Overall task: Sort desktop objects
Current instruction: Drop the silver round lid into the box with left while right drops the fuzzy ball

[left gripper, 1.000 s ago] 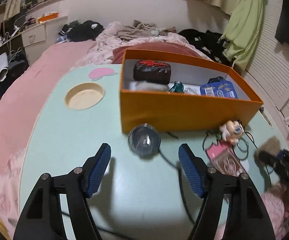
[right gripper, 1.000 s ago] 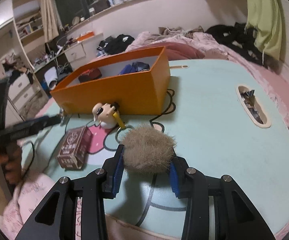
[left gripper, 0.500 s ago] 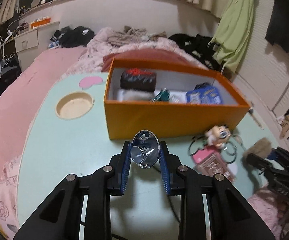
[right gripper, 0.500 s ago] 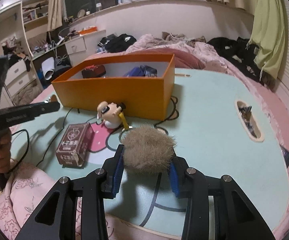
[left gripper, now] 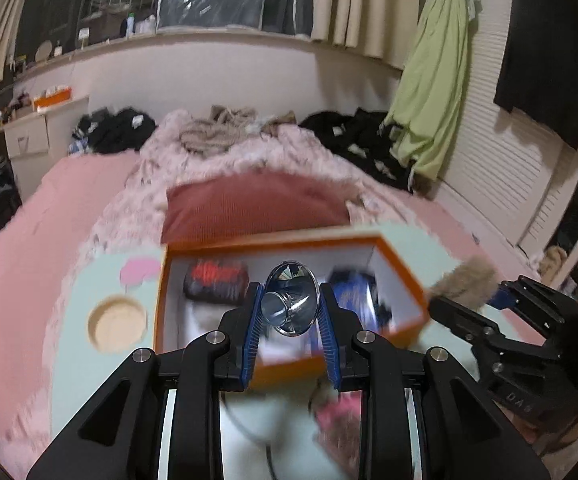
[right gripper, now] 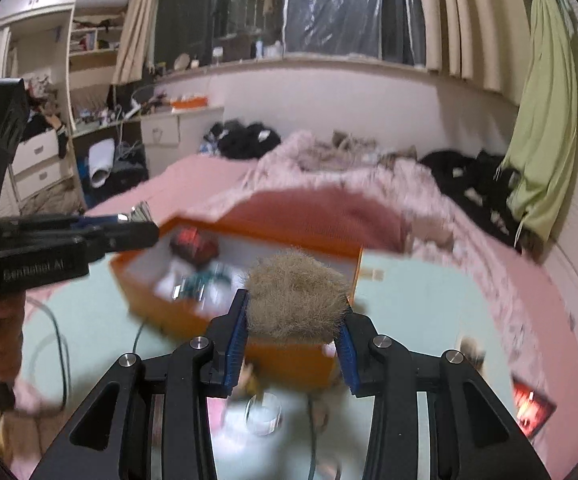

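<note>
My left gripper is shut on a shiny silver cone-shaped metal piece and holds it in the air over the orange box. My right gripper is shut on a tan fur pompom, raised above the box's near wall. The pompom and right gripper also show in the left wrist view at the right. The box holds a dark pouch with red markings and a blue item. The left gripper shows at the left of the right wrist view.
The box stands on a mint-green table with a round beige recess at the left. A black cable, a pink packet and a clear ring lie on the table in front of the box. A pink bed lies beyond.
My left gripper closed on the silver piece and lifted it over the box. My right gripper lifted the pompom off the table toward the box.
</note>
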